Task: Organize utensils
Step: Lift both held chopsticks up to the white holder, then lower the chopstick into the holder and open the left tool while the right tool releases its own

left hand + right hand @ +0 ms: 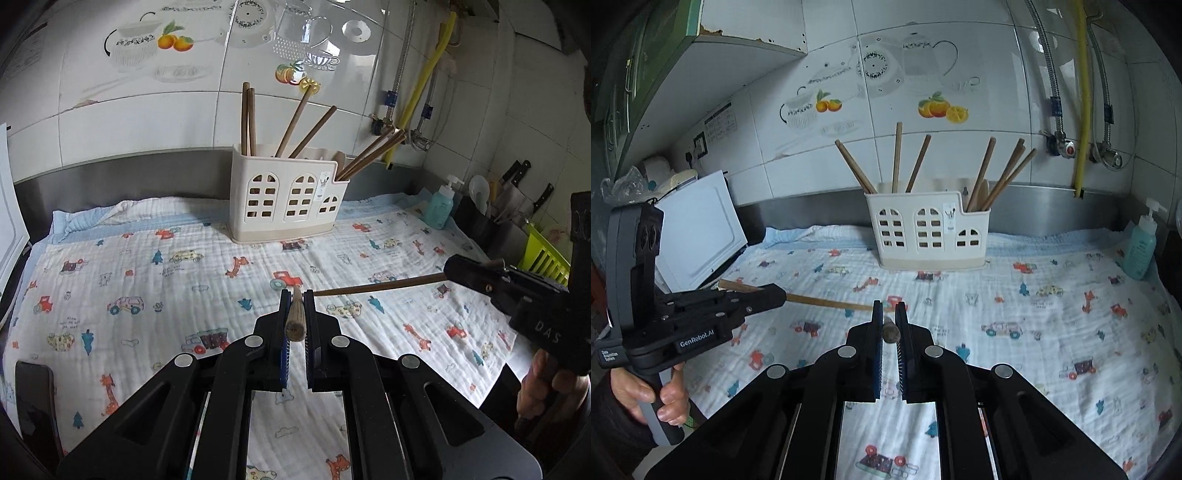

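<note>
A brown wooden chopstick is clamped in each claw.
Left claw [296,295] and right claw [889,307] are held above the patterned cloth [166,288], chopsticks [295,314] [891,331] pointing toward the cream slotted holder [288,195].

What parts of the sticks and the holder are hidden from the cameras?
- Left wrist view: the far end of the left gripper's chopstick is hidden by its own jaws.
- Right wrist view: the right gripper's chopstick shows only its butt end.
- Both views: the holder's walls hide the lower ends of the standing chopsticks.

"genrobot.ai" on left gripper [775,295]
</note>
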{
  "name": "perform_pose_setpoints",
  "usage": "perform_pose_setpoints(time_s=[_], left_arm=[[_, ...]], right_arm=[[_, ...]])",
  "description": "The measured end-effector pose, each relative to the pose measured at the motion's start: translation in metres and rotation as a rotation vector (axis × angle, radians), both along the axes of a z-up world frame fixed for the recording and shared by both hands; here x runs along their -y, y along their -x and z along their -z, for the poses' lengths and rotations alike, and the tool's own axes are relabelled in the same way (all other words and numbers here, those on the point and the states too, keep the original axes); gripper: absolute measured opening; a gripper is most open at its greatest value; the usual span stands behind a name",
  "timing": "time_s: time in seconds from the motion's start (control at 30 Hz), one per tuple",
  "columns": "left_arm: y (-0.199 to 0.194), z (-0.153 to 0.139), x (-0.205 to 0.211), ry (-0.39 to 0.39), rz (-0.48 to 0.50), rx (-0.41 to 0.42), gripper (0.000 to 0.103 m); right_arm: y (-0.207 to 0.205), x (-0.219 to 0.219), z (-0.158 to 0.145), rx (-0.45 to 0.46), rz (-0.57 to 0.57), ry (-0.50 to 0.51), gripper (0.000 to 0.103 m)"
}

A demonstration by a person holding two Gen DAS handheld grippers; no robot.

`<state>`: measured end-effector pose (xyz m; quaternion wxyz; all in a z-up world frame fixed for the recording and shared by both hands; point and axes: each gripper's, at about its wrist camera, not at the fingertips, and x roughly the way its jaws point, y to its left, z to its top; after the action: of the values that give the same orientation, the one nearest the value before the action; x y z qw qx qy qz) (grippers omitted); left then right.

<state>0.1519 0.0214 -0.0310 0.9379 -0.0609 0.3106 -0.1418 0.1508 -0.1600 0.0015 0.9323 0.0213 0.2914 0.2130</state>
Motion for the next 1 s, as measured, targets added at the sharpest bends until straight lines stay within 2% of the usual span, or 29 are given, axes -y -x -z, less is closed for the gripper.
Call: perform_pose_setpoints(time_s=[0.13,0.33,0.63,0.8,1.0], left_arm=[[-0.015,-0.011,-0.006,0.021,0.001,-0.002,0.005],[-0.035,-0.034,-0.001,-0.046,0.006,0.044,0.005],[-0.061,-0.085,0.015,-0.083,0.033,0.13,0.005],[-0.076,-0.126,0.018,-0.081,0.027,0.201,0.005],[-0.096,-0.173,0.02,-0.086,-0.008,0.295,0.005]], right_arm=[[-0.025,0.005,-0.027,0.003,-0.021,0.005,0.007],[-0.062,0.017,-0.075,0.052,-0.022,0.048,0.007],[-0.117,0.03,-0.143,0.125,-0.001,0.057,0.007],[-0.146,0.033,-0.161,0.14,0.017,0.057,0.007],[-0.176,0.036,-0.165,0.143,0.044,0.066,0.007]])
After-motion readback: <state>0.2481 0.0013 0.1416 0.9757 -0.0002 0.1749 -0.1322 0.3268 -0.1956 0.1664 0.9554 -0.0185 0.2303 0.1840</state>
